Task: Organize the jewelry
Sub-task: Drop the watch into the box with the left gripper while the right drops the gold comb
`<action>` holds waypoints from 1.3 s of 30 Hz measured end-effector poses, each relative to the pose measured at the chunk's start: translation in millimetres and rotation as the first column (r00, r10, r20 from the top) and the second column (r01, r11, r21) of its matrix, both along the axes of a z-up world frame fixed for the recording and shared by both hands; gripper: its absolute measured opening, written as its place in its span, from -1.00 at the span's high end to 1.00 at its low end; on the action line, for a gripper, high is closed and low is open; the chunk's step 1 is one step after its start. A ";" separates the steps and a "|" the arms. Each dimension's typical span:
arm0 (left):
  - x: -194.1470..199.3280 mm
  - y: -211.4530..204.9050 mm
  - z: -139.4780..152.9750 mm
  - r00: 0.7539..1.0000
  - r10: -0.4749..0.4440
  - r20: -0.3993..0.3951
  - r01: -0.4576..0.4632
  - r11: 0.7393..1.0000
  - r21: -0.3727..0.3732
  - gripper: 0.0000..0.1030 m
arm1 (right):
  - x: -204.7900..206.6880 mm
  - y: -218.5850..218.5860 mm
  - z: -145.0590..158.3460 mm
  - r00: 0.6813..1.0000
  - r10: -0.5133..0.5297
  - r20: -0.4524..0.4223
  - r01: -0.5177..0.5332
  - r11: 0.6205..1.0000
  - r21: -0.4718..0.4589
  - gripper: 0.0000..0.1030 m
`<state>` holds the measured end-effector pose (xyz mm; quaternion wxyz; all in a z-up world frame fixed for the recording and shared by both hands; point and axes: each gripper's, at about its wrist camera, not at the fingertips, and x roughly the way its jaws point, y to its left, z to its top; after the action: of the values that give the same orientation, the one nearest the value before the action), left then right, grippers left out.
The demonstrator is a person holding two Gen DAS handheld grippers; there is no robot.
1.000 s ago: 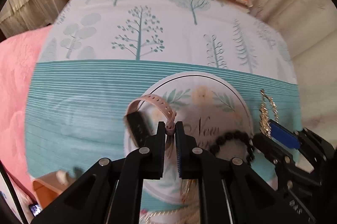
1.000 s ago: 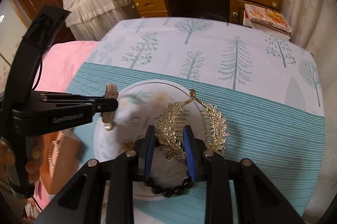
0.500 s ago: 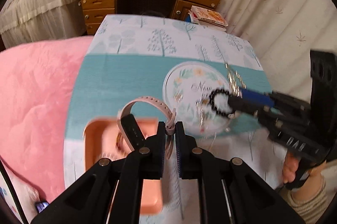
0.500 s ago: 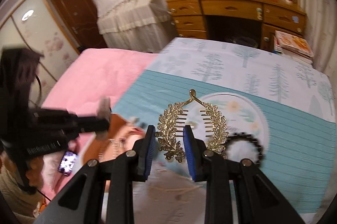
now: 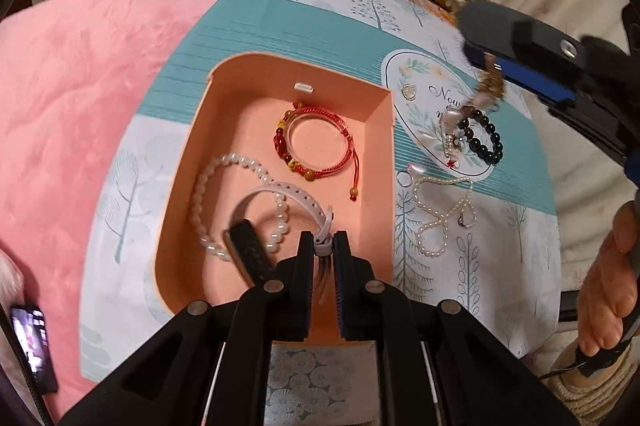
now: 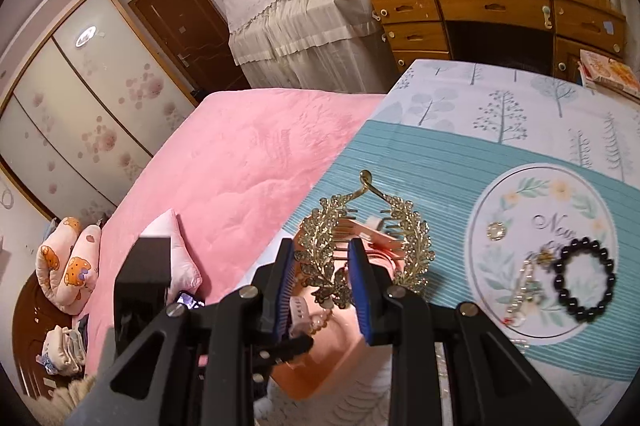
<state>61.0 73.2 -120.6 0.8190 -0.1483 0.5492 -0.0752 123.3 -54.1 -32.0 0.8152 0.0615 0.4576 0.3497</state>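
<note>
While two pieces hang clamped over the pink box [image 5: 182, 161], about halfway through, judging by the spread. Already inside the box: a red cord bracelet [image 5: 316, 141] and a white bead bracelet [image 5: 240, 203]. Left gripper [image 5: 323, 246] pinched shut on the strap of a pale watch band [image 5: 280, 214], poised just above the box floor. Right gripper [image 6: 320, 274] clamped on one leaf of a gold hair comb [image 6: 360, 246], raised above the box's far edge. Left to sort on the bedspread [image 5: 248, 33]: a black bead bracelet [image 5: 482, 137], a small round brooch [image 5: 409, 91], a tangle of small charms, a pearl necklace [image 5: 440, 214], a ring [image 5: 404, 179]
</note>
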 end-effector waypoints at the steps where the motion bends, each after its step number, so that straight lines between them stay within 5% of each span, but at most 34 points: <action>1: -1.7 1.0 -3.2 1.000 0.006 0.004 -0.006 1.000 -0.006 0.86 | 1.7 4.7 -4.3 1.000 0.003 -0.010 -0.003 1.000 -0.002 0.48; 6: -3.2 0.7 -14.3 1.000 0.016 0.023 -0.015 1.000 -0.015 0.83 | 9.1 23.3 -22.6 0.999 0.014 -0.050 -0.016 0.999 -0.040 0.48; 8: -6.7 0.3 -17.2 0.999 0.019 0.038 -0.018 1.000 -0.023 0.64 | 11.0 30.1 -29.1 0.998 0.018 -0.065 -0.021 0.998 -0.051 0.48; 13: -17.5 -3.8 -8.8 0.994 0.006 0.113 -0.005 1.000 -0.011 -0.41 | 13.0 44.8 -37.6 0.997 0.034 -0.072 -0.039 0.996 -0.075 0.48; 19: -27.3 -2.7 5.5 0.982 -0.006 0.188 0.003 1.000 0.018 -0.42 | 12.1 63.6 -46.0 0.995 0.057 -0.077 -0.065 0.993 -0.103 0.48; 31: -24.7 25.3 7.1 0.982 0.055 0.179 -0.053 0.998 -0.014 -0.42 | 21.9 89.8 -77.9 0.990 0.046 -0.133 -0.076 0.970 -0.230 0.46; 39: -23.8 29.7 4.8 0.982 0.074 0.171 -0.069 0.997 -0.037 -0.42 | 25.5 73.0 -73.3 0.984 0.015 -0.176 -0.046 0.985 -0.168 0.38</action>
<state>37.2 102.9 -115.9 0.8632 -0.1737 0.4694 -0.0667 148.8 18.9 -105.2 0.7688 0.0146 0.5564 0.3148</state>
